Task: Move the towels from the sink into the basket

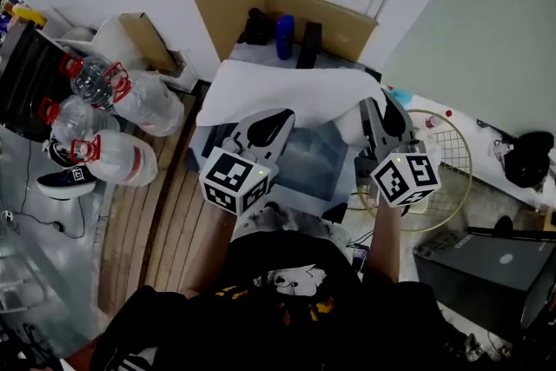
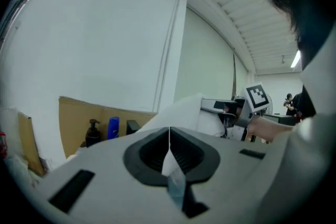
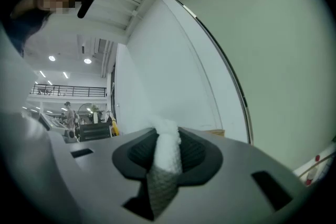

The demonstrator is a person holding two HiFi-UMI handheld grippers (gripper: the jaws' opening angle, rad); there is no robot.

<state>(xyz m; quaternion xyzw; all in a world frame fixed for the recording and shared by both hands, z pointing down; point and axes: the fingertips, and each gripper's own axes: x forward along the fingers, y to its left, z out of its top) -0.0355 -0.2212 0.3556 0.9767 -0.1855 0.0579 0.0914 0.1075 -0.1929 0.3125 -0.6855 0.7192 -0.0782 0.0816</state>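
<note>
A white towel (image 1: 287, 93) hangs stretched between my two grippers above the sink (image 1: 308, 161). My left gripper (image 1: 276, 121) is shut on a thin edge of the towel (image 2: 170, 162), which shows as a sliver between the closed jaws. The right gripper (image 1: 375, 109) is shut on a bunched corner of the towel (image 3: 168, 150), which fills the gap between its jaws. In the left gripper view the towel (image 2: 181, 113) runs across to the right gripper (image 2: 231, 111). A round wire basket (image 1: 453, 154) stands to the right of the sink, beside the right gripper.
Dark and blue bottles (image 1: 284, 36) stand behind the sink against a cardboard sheet (image 1: 339, 22). Large water bottles (image 1: 130, 96) lie on the floor at the left beside wooden planks (image 1: 152, 221). A black box (image 1: 491, 269) sits at the lower right.
</note>
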